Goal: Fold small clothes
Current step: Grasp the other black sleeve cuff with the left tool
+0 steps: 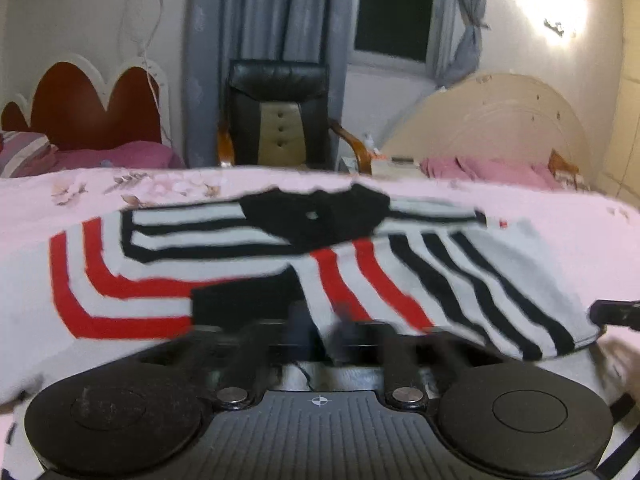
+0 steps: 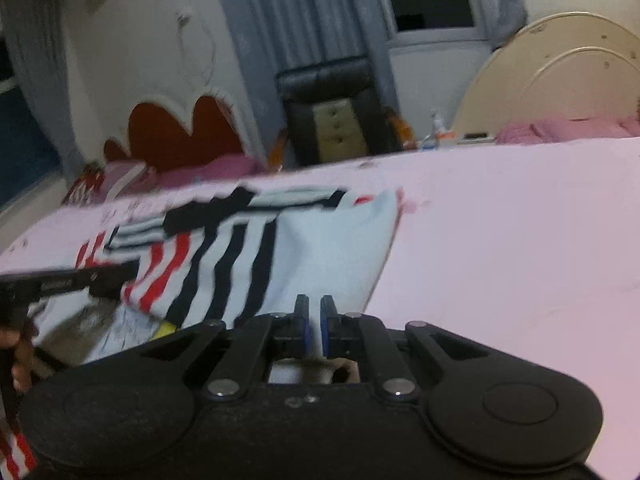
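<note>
Inspecting the bed: a shirt (image 1: 400,280) lies spread on a pink sheet (image 1: 560,216), collar away from both cameras and hem towards them. It is white with red and black stripes and has a black collar. Its left side is folded across the body, so a black cuff rests near the middle. The right side lies flat, apart from the near right corner.

The left gripper (image 1: 320,316) hangs low over the near edge of the shirt, at about its middle. Its fingers are blurred, but they stand apart, about halfway wide. A strip of white cloth shows between them, and nothing shows them pressing on it. In the right wrist view one finger of this gripper reaches in from the left over the red stripes, and a hand (image 2: 18,360) holds its grip.

The right gripper (image 2: 314,308) sits at the shirt's near right corner. Its jaws are all but closed, with only a narrow slit between the blue pads (image 2: 306,332). Whether cloth is pinched in the slit cannot be told. In the left wrist view its tip meets that corner of the hem, which looks slightly raised.

Beyond the bed stand a black chair (image 1: 280,120), grey curtains (image 1: 260,20), a red headboard (image 1: 80,108) and a cream headboard (image 1: 500,120).
</note>
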Available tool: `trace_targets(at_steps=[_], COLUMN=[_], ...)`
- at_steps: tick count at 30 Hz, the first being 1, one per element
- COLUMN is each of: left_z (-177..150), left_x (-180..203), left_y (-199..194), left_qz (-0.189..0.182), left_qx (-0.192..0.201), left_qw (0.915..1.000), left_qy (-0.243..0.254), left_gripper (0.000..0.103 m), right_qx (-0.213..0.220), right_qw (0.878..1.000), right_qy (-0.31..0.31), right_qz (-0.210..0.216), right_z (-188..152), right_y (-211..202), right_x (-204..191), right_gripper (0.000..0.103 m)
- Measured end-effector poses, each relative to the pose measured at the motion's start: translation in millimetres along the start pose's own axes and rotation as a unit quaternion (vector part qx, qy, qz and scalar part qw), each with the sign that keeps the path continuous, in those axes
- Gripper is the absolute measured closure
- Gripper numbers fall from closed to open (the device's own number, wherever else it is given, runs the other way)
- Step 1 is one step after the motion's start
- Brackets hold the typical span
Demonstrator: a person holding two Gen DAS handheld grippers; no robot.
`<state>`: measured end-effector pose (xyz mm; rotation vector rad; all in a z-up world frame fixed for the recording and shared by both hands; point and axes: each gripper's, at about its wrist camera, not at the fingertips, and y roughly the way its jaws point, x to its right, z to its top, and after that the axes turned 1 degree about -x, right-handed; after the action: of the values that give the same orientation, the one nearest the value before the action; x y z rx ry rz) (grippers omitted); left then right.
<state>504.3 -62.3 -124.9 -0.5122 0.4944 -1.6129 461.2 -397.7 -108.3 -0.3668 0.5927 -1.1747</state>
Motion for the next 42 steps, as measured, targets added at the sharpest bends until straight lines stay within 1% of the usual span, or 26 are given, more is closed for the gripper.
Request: trace_targets(at_steps=[1,2,5,7,8,10,11,12,13,14,15,16,18,20,22,24,26,29,31,32,34,35,37,39,41,42], left_z=[-3.0,-5.7,0.4,5.0,7.3,10.4,10.5,9.2,8.2,10.5,13.3,15.2,15.1,7.7,3.9,7.6,7.2,6.2,6.1,6.6,8.3,8.6,7.4,7.4,7.6,8.1], left_x=[2.9,4.2,-1.2,-7.9,-17.2,-36.3,-43.7,-50.9,-55.0,-55.4,-58.1,-60.0,-58.7,-59.0,-60.8,-61.1,-62.0,-62.4,-62.0,-62.5,-63.7,-64.7,-65.1,-65.2,-66.2,-66.8], left_y=[7.9,12.5,-3.1,-5.8,-2.6,7.2,14.0,21.2,23.7,24.9,22.3,17.0,8.0,16.7,19.7,19.7,20.3,18.1,17.9,18.3,20.3,20.2,20.2,20.5,20.3,19.2], left_qz=[0.014,0.018,0.002,0.036,0.043,0.048,0.045,0.036,0.027,0.026,0.015,0.018,0.032,0.029,0.025,0.023,0.02,0.018,0.019,0.019,0.018,0.016,0.013,0.013,0.011,0.009], left_qx=[-0.015,-0.023,0.016,0.028,0.022,-0.005,-0.023,-0.039,-0.036,-0.036,-0.03,-0.016,0.005,-0.022,-0.023,-0.025,-0.025,-0.023,-0.023,-0.024,-0.026,-0.026,-0.026,-0.026,-0.029,-0.03], left_qw=[0.9998,0.9995,0.9999,0.9989,0.9986,0.9971,0.9961,0.9946,0.9943,0.9953,0.9952,0.995,0.9967,0.997,0.9974,0.9977,0.9978,0.9978,0.9976,0.9975,0.9975,0.9974,0.9976,0.9975,0.9974,0.9975], left_qy=[0.007,0.013,-0.006,-0.008,-0.023,-0.059,-0.072,-0.089,-0.096,-0.086,-0.092,-0.097,-0.074,-0.068,-0.064,-0.059,-0.058,-0.06,-0.063,-0.064,-0.064,-0.065,-0.063,-0.064,-0.066,-0.063], left_gripper=[0.016,0.016,0.025,0.025,0.028,0.045,0.058,0.06,0.064,0.093,0.096,0.096,0.096,0.096,0.096,0.096,0.096,0.096,0.096,0.095,0.095,0.095,0.095,0.095,0.095,0.086], right_qx=[-0.018,-0.032,-0.017,0.01,0.009,0.001,-0.001,-0.003,-0.006,-0.011,-0.017,-0.025,-0.023,-0.022,-0.026,-0.004,0.022,0.011,-0.038,-0.027,-0.033,-0.027,-0.003,0.001,-0.032,-0.026], right_qw=[1.0,0.999,1.0,1.0,1.0,1.0,1.0,1.0,1.0,1.0,0.999,0.999,0.999,0.999,0.999,0.999,0.998,0.996,0.994,0.995,0.995,0.994,0.997,0.998,0.996,0.995], right_qy=[-0.006,-0.011,-0.009,-0.016,-0.017,-0.013,-0.014,-0.013,-0.011,-0.007,-0.005,-0.002,0.001,-0.004,-0.009,0.011,0.016,0.04,0.042,0.041,0.036,0.035,0.024,0.005,-0.005,-0.009], right_qz=[-0.007,-0.007,-0.012,-0.01,-0.01,-0.008,-0.009,-0.012,-0.015,-0.022,-0.032,-0.04,-0.041,-0.042,-0.042,-0.037,-0.06,-0.077,-0.089,-0.083,-0.091,-0.095,-0.075,-0.061,-0.086,-0.096], right_z=[-3.4,-6.4,8.8,21.4,25.3,34.2,36.6,37.4,35.3,34.3,32.1,28.4,19.0,16.6,20.5,30.8,44.3,63.8,64.6,62.8,64.1,64.0,60.2,53.0,45.1,45.1], right_y=[9.9,19.2,18.2,16.4,19.7,32.0,37.7,43.5,45.9,51.3,54.8,60.4,62.9,61.2,60.6,53.6,55.6,80.1,105.9,107.7,105.5,99.0,85.6,86.2,105.7,106.4], right_x=[-2.3,-3.6,-13.2,-18.1,-19.5,-20.9,-21.8,-22.2,-21.6,-20.7,-20.0,-17.8,-14.2,-17.7,-20.4,-15.4,-6.6,14.1,26.9,30.1,25.9,19.3,2.7,-14.4,-22.7,-25.4], right_gripper=[0.093,0.094,0.091,0.091,0.091,0.091,0.091,0.091,0.091,0.091,0.091,0.095,0.097,0.097,0.095,0.09,0.087,0.09,0.094,0.095,0.094,0.088,0.085,0.086,0.088,0.087])
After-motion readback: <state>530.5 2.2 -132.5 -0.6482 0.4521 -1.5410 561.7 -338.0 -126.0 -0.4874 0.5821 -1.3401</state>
